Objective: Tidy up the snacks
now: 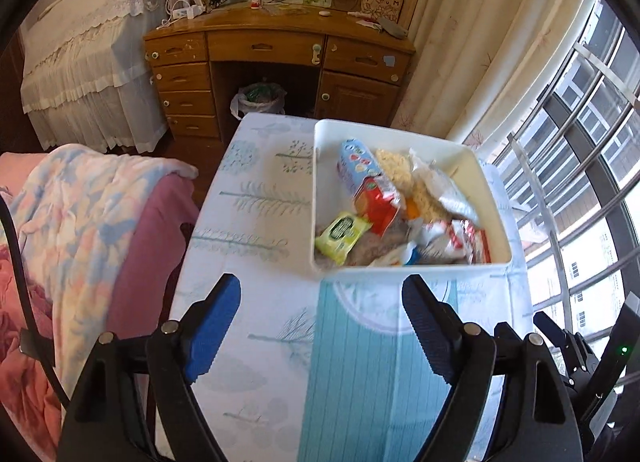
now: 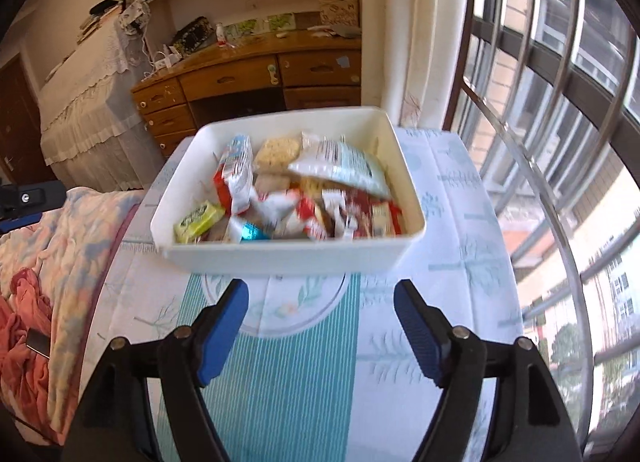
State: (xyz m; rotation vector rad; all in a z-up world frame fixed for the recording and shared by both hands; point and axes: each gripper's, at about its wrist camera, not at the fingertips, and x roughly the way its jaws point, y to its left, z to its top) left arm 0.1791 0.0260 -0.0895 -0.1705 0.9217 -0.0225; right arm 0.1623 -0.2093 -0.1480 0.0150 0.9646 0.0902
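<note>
Both tools spread wide, nothing between the blue pads: left tool [image 1: 320,294] poised above the patterned cloth of the bench [image 1: 256,197], right tool [image 2: 320,298] just short of the white bin's [image 2: 280,258] near wall. White bin sitting on the bench toward the window side, crammed with snacks. Easy to pick out: a yellow-green packet [image 1: 340,236] at the near left corner, a red packet [image 1: 378,201] leaning beside it, a pale blue packet [image 1: 354,165] further back, a block of dry noodles [image 2: 278,151] against the far side, a white-and-blue bag [image 2: 344,167] lying across the top. Lower layer a blur of red and white wrappers, labels unreadable, count impossible to tell. Bench's near edge cut off behind the tools in both views. Pink and floral bedding [image 1: 80,221] bunched up just left of the bench. Wooden desk [image 1: 276,61] well behind, its top cluttered with small items too small to name, a bagged bin [image 1: 260,99] half hidden in the knee space. Window bars [image 2: 560,101] filling the right side.
</note>
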